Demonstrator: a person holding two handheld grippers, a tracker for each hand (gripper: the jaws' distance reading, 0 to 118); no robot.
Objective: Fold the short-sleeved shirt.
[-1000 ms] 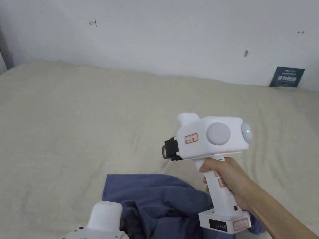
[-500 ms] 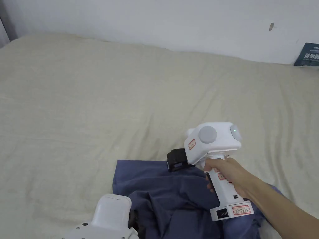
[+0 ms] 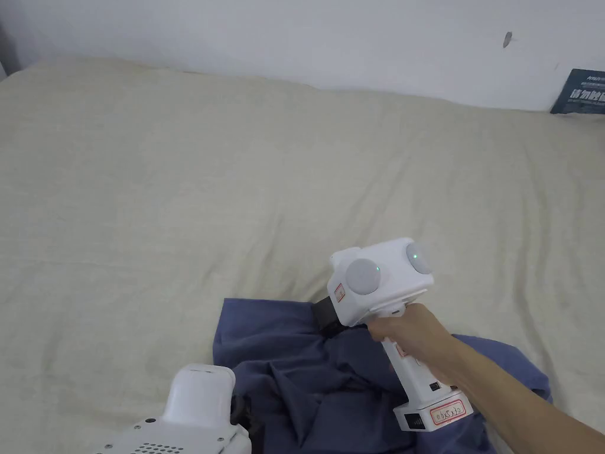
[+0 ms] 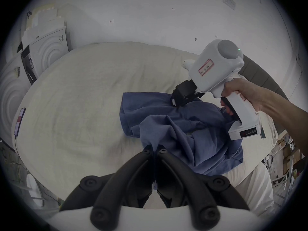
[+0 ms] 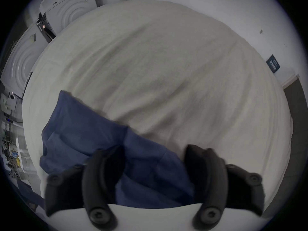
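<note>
A crumpled blue short-sleeved shirt (image 3: pixel 295 366) lies on the near part of the beige bed (image 3: pixel 236 177). In the left gripper view my left gripper (image 4: pixel 155 148) is shut on a raised fold of the shirt (image 4: pixel 183 126). The head view has it at the bottom left (image 3: pixel 239 414), its jaws mostly hidden by its white body. A hand holds my right gripper (image 3: pixel 322 316) low at the shirt's far edge. In the right gripper view that gripper (image 5: pixel 155 153) stands open, its jaws wide apart over the blue cloth (image 5: pixel 83 134).
The bed stretches wide and bare beyond the shirt up to a white wall with a dark sign (image 3: pixel 582 91). White washing machines (image 4: pixel 48 51) stand past the bed's left side. A phone (image 4: pixel 19 121) lies at the bed's left edge.
My right gripper has come down from above the bed to the far edge of the shirt. The left gripper keeps its hold on the fold. The head camera has tilted down.
</note>
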